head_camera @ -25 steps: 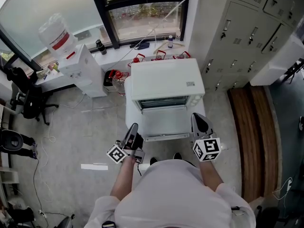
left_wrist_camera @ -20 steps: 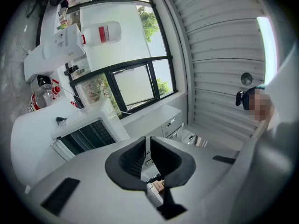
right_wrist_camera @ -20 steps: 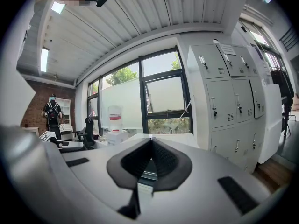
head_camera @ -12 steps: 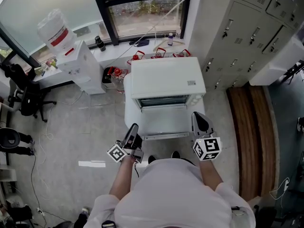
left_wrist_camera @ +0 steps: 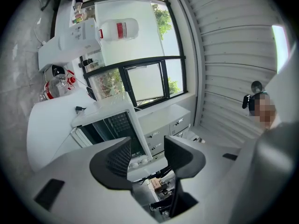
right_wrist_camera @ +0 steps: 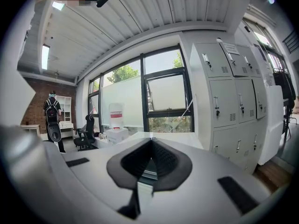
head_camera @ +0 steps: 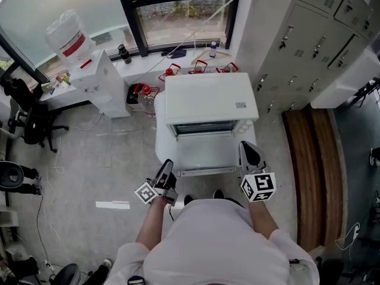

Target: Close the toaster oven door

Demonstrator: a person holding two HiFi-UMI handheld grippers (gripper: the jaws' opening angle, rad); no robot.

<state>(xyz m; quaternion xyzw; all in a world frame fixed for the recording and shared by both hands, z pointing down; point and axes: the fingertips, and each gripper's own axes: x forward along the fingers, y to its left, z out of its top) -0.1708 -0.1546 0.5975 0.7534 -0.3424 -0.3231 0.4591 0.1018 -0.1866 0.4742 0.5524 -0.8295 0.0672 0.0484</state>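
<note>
Office room, grey floor, tall windows, grey metal lockers (head_camera: 309, 34) at right.

Item: white box-shaped toaster oven (head_camera: 211, 100) on a white round stand (head_camera: 162, 136). Its drop-down door (head_camera: 205, 153) lies open, flat toward the person.

Left gripper (head_camera: 166, 170): beside the door's front-left corner; jaws have just been opening, now apart, nothing between them.

Right gripper (head_camera: 249, 150): at the front-right corner; jaws together, empty.

Risk: a one-corner lift may slip off the edge and drop the door.

Left gripper view alone shows the dark cavity; head view alone shows the door's whole outline.
</note>
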